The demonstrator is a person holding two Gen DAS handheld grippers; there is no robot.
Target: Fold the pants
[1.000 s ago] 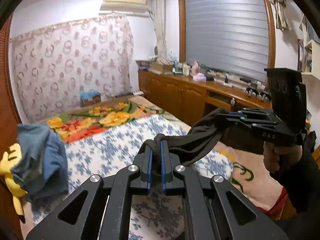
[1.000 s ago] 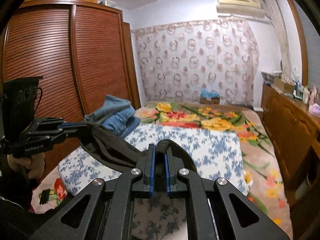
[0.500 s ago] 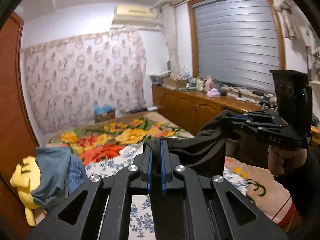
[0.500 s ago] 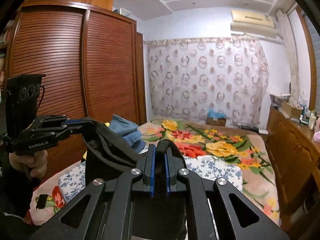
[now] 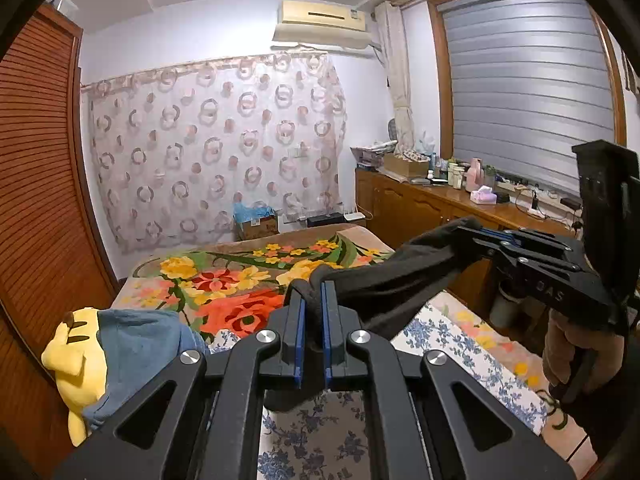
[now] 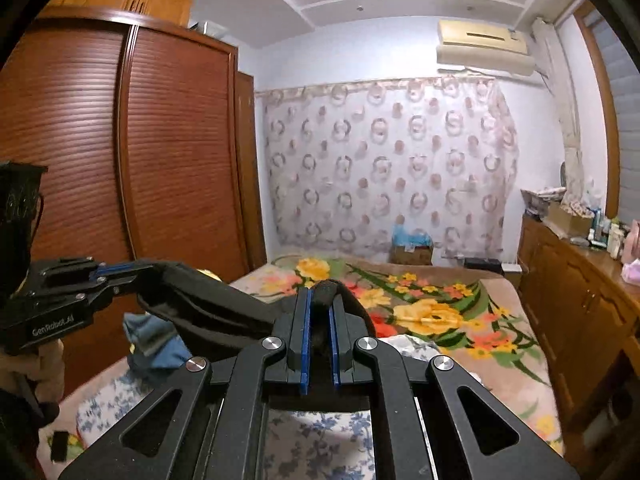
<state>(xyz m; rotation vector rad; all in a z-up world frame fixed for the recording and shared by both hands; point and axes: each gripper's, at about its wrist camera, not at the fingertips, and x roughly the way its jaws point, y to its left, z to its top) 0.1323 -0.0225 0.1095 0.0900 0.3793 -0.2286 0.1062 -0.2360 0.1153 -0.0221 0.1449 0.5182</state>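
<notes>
The left gripper is clamped on one end of the dark pants, and the right gripper pinches the other end. The cloth hangs stretched between the two, lifted above the blue flowered sheet at the near end of the bed. By the bed's left edge lie a blue garment and a yellow plush toy. Farther on, a bright floral blanket covers the bed up to the patterned curtain.
</notes>
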